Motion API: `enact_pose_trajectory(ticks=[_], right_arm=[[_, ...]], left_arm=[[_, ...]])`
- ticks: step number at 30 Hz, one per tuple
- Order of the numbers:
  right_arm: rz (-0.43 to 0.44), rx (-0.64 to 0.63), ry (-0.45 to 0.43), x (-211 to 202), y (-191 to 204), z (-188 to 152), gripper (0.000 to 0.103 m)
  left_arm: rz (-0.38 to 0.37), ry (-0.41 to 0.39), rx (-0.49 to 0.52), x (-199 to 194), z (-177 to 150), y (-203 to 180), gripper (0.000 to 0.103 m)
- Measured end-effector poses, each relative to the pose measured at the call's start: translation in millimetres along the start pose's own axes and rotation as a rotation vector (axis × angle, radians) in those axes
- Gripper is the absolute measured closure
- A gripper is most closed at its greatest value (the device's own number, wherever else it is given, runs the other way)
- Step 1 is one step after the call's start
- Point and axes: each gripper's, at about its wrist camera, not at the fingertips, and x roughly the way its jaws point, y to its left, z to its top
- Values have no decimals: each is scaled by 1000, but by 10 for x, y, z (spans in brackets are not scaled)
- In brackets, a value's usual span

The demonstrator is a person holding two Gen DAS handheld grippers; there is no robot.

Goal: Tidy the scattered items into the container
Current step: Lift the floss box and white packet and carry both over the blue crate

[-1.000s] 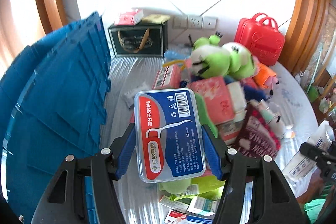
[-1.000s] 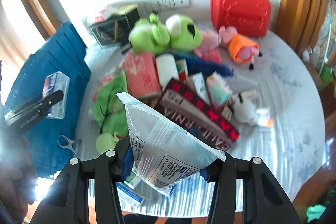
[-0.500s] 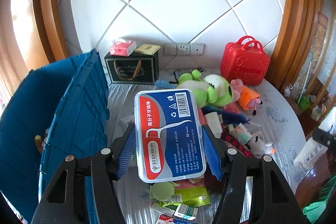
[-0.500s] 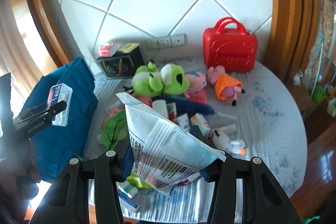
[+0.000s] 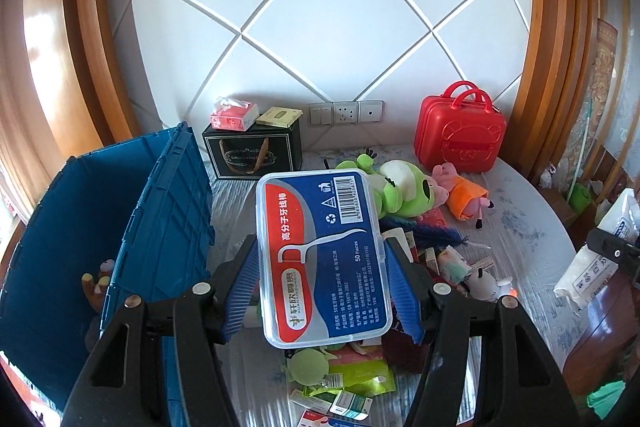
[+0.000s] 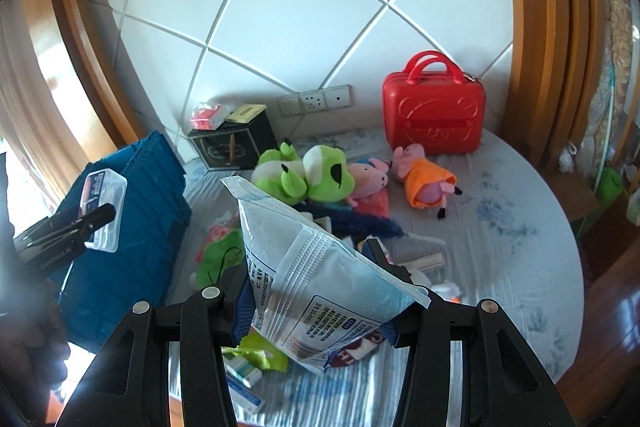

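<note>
Clamping a clear floss-pick box point(image 5: 324, 259) by its long sides, the left gripper point(image 5: 323, 291) holds it above the table point(image 5: 532, 239), just to the right of the blue crate point(image 5: 160, 227); the right gripper point(image 6: 320, 311) is closed on a pale blue-and-white packet point(image 6: 320, 283), its top corner pointing up and back toward the wall; the crate stands open at the table's left edge, with a small brown toy point(image 5: 98, 281) visible inside; right of the crate lie the scattered items; a green frog plush point(image 5: 400, 191) sits behind the clutter, two pink pig dolls point(image 6: 424, 179) just right of it, a red case point(image 5: 460, 135) against the wall beyond them; a black box point(image 5: 252, 155) stands directly behind the crate's far corner; small cartons and green wrappers point(image 5: 356, 379) lie at the near edge.
</note>
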Motion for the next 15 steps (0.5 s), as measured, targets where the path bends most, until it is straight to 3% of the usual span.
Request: enact_pose_trajectory(ticks=[7,15], right_arm=[[38,19,18,163,-1,-86,55],[49,-35,13,177,473,-19,55]], left_arm=[[20,7,24,-117,-7,32,43],[-11,-38,-51,-282,7,548,43]])
